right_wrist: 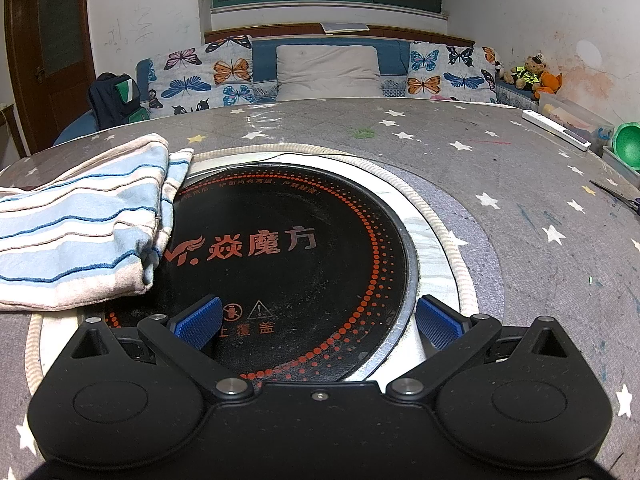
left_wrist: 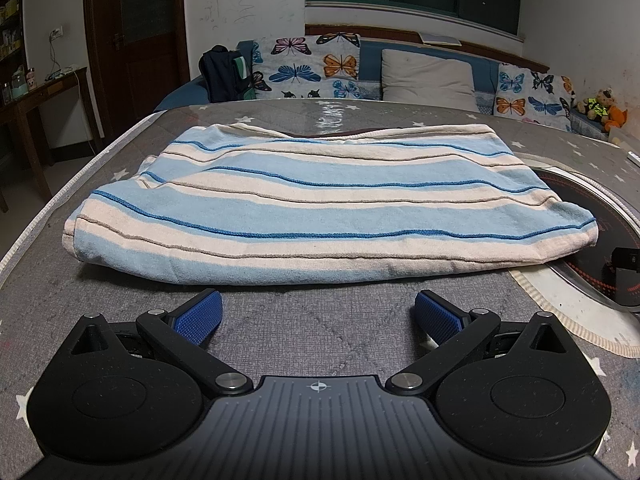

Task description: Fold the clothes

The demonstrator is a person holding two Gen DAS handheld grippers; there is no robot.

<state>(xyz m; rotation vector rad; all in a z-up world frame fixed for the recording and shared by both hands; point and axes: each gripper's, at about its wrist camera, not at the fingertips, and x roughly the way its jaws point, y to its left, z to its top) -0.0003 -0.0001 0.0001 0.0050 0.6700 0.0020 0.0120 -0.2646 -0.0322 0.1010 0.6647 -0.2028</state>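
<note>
A blue and cream striped garment (left_wrist: 280, 208) lies folded into a flat rectangle on the grey star-patterned table cover (left_wrist: 280, 328). My left gripper (left_wrist: 318, 304) is open and empty, just in front of the garment's near edge. In the right wrist view the garment's right end (right_wrist: 80, 232) lies at the left, overlapping the rim of a round black cooktop (right_wrist: 288, 252). My right gripper (right_wrist: 318, 310) is open and empty, above the cooktop's near edge, apart from the garment.
The black cooktop (left_wrist: 592, 240) set in the table sits right of the garment, ringed by a cream trim (right_wrist: 448, 216). A white remote (right_wrist: 556, 130), a green bowl (right_wrist: 628, 148) and scissors (right_wrist: 620, 196) lie at the far right. A sofa with cushions (right_wrist: 328, 68) stands behind the table.
</note>
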